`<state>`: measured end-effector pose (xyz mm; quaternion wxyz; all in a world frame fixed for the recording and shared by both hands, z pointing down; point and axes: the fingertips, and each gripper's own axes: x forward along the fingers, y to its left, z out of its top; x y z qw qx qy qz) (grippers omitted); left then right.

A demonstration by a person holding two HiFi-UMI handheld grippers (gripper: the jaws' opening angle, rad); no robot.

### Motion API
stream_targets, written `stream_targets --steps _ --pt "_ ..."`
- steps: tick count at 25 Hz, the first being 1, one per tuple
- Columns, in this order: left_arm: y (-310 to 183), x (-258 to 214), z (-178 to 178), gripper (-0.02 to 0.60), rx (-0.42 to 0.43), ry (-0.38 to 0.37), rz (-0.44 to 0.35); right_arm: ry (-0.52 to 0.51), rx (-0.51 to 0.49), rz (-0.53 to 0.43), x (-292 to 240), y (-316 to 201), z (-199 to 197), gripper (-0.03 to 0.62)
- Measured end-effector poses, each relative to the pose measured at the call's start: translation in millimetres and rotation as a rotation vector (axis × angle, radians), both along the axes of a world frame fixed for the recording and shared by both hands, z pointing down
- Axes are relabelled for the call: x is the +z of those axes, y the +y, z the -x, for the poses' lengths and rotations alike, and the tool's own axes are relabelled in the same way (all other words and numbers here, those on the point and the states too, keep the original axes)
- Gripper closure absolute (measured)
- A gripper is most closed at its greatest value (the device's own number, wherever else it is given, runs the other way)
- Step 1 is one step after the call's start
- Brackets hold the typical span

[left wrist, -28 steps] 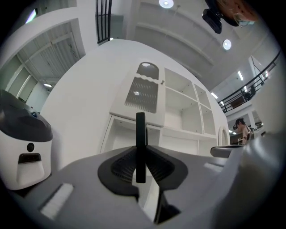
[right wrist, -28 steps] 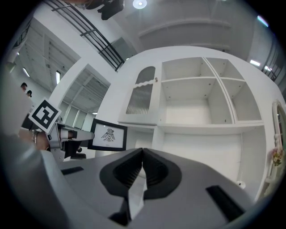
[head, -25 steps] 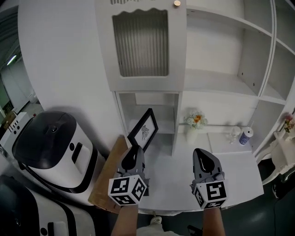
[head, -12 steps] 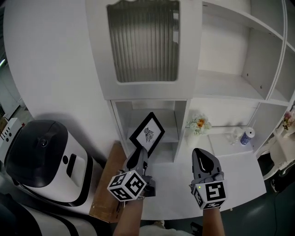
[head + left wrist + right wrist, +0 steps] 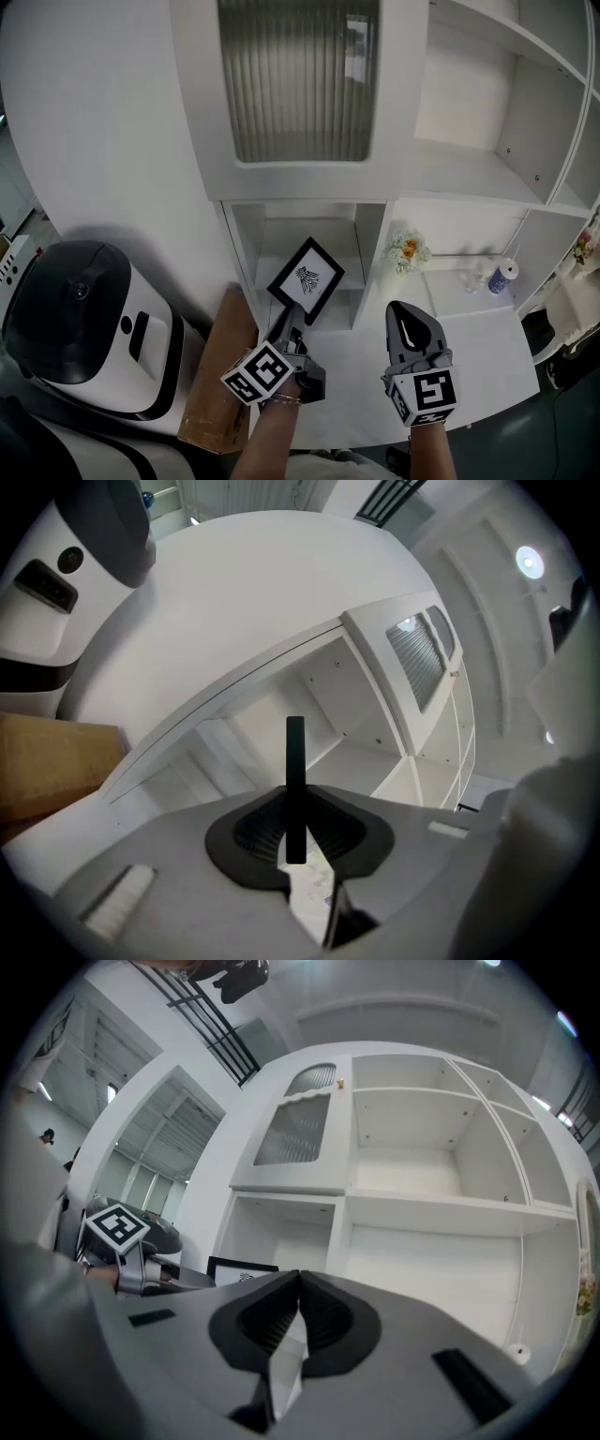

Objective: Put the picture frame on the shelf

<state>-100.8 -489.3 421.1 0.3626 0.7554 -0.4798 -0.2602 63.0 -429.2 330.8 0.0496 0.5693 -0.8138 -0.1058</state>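
Observation:
The black picture frame [image 5: 307,279] with a white mat and a small dark print is held up in front of the lower left cubby of the white shelf unit [image 5: 384,202]. My left gripper [image 5: 291,323] is shut on its lower edge. In the left gripper view the frame [image 5: 294,785] shows edge-on as a thin black bar clamped between the jaws. My right gripper [image 5: 409,330] hovers over the white counter [image 5: 487,337], shut and holding nothing. The frame's top [image 5: 242,1270] and the left gripper's marker cube [image 5: 117,1226] show in the right gripper view.
A small vase of flowers [image 5: 405,253], a clear glass [image 5: 472,277] and a blue-labelled can [image 5: 502,276] stand in the lower right cubby. A ribbed-glass cabinet door [image 5: 300,80] hangs above. A brown board [image 5: 214,384] and a black-and-white machine [image 5: 80,319] sit at left.
The left gripper has lifted the frame and tilted it, carrying it up toward the lower left cubby. The head view has shifted nearer the shelf. The right gripper has stayed put.

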Motion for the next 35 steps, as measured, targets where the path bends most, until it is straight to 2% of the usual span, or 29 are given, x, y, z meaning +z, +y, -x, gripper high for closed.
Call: stream_targets --steps 3,7,12,15,21,27,31,35 --pt "-4.0 7.9 -0.9 0.511 -0.023 0.063 0.038 0.006 -0.011 0.002 0.6 -1.6 1.1 0.585" --pt "-10.8 15.5 -4.0 0.511 -0.061 0.108 0.068 0.012 -0.024 0.012 2.0 -6.2 -0.8 0.585" --pt "-19.0 24.7 -6.5 0.511 -0.094 0.243 0.121 0.022 -0.047 0.016 0.9 -10.3 -3.5 0.585" --pt "-25.2 28.4 -7.5 0.511 -0.105 0.279 0.134 0.027 -0.052 0.021 2.8 -12.7 -5.7 0.585" --pt "-40.3 40.9 -7.5 0.51 -0.146 0.465 0.208 0.052 -0.076 0.03 7.6 -13.1 -8.0 0.585" --pt "-56.9 42.6 -8.9 0.508 -0.183 0.503 0.245 0.052 -0.076 0.033 8.0 -16.6 -18.3 0.585" --pt "-63.4 42.1 -9.1 0.508 -0.205 0.458 0.263 0.054 -0.088 0.041 10.4 -17.8 -17.5 0.585" --pt "-66.2 50.7 -11.7 0.433 -0.208 0.439 0.31 0.055 -0.102 0.048 14.8 -18.4 -14.9 0.585"
